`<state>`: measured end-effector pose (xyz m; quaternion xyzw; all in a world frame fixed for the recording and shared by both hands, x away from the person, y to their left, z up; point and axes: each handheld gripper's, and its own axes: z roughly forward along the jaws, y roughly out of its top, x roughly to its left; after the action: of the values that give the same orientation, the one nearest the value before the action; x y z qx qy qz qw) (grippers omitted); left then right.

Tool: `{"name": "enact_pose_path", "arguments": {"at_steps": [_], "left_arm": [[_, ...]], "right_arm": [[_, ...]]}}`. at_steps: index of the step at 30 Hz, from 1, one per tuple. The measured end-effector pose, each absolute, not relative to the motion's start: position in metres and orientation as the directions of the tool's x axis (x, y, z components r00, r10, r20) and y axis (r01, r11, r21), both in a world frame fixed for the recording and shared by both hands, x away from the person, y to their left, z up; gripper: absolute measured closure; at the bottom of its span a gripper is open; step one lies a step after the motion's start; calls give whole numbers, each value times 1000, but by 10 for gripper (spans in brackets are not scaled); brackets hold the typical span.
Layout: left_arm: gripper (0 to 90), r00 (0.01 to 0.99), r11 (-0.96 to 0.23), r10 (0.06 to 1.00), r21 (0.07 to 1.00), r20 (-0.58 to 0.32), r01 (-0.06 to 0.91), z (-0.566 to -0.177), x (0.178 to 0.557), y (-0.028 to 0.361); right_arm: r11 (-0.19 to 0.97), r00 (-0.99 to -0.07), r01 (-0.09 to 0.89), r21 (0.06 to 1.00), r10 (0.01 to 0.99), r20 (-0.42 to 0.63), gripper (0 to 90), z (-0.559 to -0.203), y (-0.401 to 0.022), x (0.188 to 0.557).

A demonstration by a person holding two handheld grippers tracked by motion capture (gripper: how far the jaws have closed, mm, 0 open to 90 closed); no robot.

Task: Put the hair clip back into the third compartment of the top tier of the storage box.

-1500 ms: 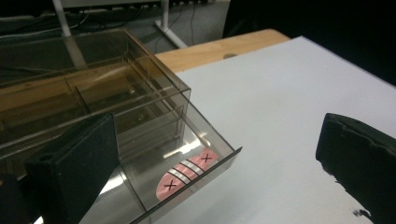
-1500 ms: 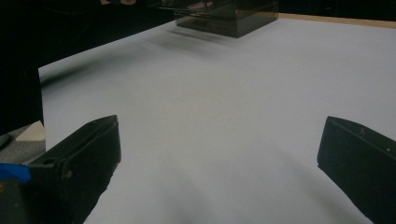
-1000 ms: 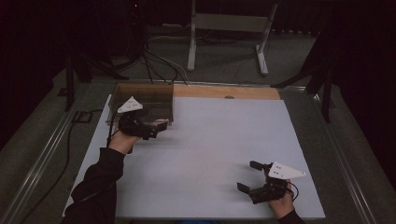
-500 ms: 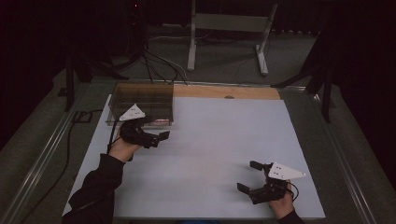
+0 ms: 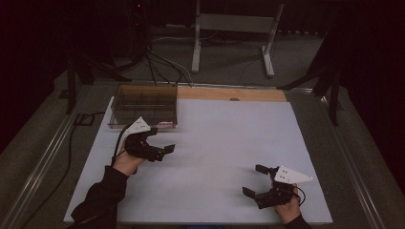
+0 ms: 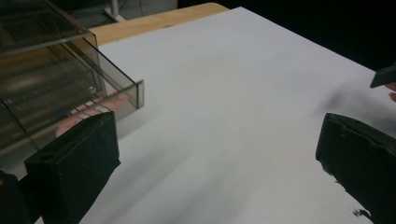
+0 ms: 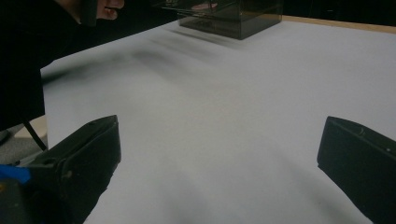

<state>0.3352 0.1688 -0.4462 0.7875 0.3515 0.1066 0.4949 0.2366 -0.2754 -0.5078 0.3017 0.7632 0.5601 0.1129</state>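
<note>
High view: left gripper [image 5: 160,143], jaws wide, has drawn back from the box [image 5: 143,105] at 11 o'clock; right gripper [image 5: 254,180] waits wide at 5. Left gripper view: box [image 6: 51,79] at 10, released. Right gripper view: box [image 7: 229,14] at 12.

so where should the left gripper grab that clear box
Probably the near right corner wall of the clear box: it stands upright, thin and bare there, closest to the left gripper. Come in from the front with the open jaws straddling the wall, one inside, one outside.
</note>
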Motion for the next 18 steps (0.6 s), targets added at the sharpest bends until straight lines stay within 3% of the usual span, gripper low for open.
{"name": "enact_pose_path", "arguments": {"at_steps": [18], "left_arm": [[6,745,-280,631,833,-214,477,-476,324,164]], "right_arm": [[190,-795,336,922,582,170,0,-507,-275,236]]}}
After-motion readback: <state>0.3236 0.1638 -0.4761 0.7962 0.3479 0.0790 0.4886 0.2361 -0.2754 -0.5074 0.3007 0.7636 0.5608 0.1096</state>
